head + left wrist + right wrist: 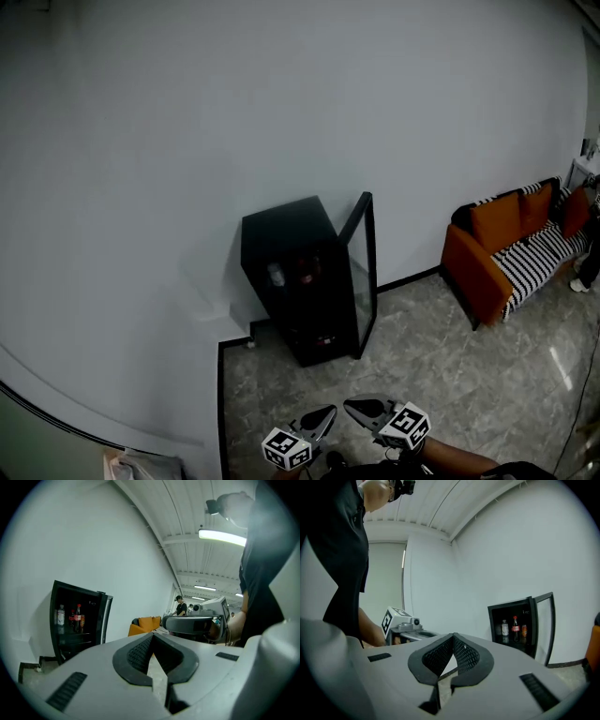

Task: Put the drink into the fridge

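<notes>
While the left gripper and the right gripper sit side by side at the bottom centre of the head view, each has its jaws pressed together at the tips with nothing between them. At mid-frame the black fridge stands against the white wall, its glass door swung open to the right. Three drinks, a clear bottle, a red-labelled bottle and a can, stand in a row on an upper shelf inside.
</notes>
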Motion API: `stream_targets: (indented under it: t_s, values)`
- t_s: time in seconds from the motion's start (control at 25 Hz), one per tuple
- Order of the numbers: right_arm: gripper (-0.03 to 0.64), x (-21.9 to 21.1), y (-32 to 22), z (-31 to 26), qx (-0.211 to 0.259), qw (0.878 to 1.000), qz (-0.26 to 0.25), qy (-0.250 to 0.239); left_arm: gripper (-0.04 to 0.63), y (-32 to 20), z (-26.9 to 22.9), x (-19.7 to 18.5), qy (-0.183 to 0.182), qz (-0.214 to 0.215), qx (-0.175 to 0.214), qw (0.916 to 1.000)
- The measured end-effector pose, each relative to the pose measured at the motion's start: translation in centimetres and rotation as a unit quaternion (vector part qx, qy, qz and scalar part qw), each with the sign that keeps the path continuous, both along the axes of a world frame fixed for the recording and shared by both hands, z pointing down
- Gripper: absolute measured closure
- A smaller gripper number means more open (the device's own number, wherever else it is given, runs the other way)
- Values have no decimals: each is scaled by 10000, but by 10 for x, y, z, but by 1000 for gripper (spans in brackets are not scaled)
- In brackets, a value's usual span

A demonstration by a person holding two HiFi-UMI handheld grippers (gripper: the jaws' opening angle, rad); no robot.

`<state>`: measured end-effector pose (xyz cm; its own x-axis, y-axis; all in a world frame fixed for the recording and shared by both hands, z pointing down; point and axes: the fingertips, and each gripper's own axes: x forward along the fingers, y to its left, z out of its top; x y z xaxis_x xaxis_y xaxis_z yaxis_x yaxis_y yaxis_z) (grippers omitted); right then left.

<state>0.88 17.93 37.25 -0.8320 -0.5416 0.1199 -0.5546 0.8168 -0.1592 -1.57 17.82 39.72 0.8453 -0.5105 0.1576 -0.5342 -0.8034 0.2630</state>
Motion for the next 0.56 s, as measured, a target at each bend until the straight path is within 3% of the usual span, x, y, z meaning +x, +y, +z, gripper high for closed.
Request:
stream_targets:
  t_s: [0.12, 0.32, 0.56]
  values:
    - [595, 24, 19, 6, -44, 9999, 82, -85, 584, 19, 5, 17, -168, -12, -38, 9999]
    - [595, 33, 55, 34, -304, 9989, -285, -216, 584, 59, 23, 33, -297, 211, -412, 9985]
    - [595, 81, 23, 35, -129, 9995, -65, -267, 584, 39, 29, 69, -365, 269, -393, 9982]
